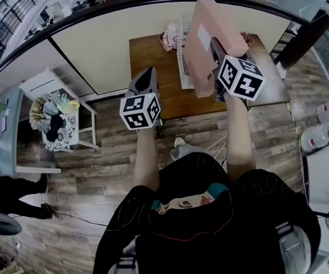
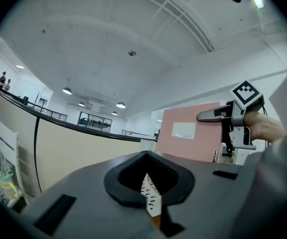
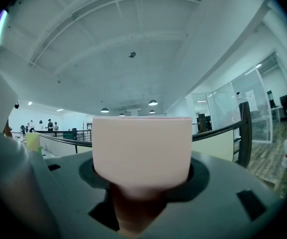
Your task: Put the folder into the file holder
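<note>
A pink folder (image 1: pixel 201 36) with a white label is held upright in the air, and my right gripper (image 1: pixel 215 44) is shut on its edge. It fills the middle of the right gripper view as the folder (image 3: pixel 141 148). In the left gripper view the folder (image 2: pixel 191 133) shows at right with the right gripper (image 2: pixel 208 116) clamped on it. Just left of the folder, a white perforated file holder (image 1: pixel 183 61) stands on the brown table (image 1: pixel 153 56). My left gripper (image 1: pixel 146 72) is shut and empty, hovering over the table's front left, left of the holder. A sliver of the file holder (image 2: pixel 151 195) shows between its jaws.
A pink-and-white packet (image 1: pixel 170 37) lies at the table's back edge. A curved partition (image 1: pixel 96 44) runs behind the table. A white rack (image 1: pixel 56 116) with clutter stands on the floor at left, and water bottles (image 1: pixel 324 130) lie at right.
</note>
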A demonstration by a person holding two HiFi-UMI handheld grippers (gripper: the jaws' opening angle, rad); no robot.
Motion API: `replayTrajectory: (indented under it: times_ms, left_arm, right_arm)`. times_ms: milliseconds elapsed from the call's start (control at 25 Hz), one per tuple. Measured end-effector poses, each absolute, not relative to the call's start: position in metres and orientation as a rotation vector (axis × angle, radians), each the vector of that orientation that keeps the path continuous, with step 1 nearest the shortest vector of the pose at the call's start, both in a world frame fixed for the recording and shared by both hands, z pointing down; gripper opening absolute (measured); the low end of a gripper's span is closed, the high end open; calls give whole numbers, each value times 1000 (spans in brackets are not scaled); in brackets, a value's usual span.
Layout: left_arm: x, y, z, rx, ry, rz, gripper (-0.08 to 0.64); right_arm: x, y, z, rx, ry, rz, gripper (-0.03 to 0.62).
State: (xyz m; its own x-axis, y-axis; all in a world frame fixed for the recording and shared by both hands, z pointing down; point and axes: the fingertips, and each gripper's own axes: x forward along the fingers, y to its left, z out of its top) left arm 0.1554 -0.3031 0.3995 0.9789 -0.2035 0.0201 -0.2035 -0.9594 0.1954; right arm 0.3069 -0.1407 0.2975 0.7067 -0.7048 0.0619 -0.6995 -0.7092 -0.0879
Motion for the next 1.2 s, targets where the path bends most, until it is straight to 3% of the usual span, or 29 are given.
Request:
replayTrajectory:
  times_ms: [1200]
  left_arm:
    - [285, -381, 450, 2920, -344, 288, -3]
  right_arm:
    - [435, -255, 338, -2910, 1130, -186, 278]
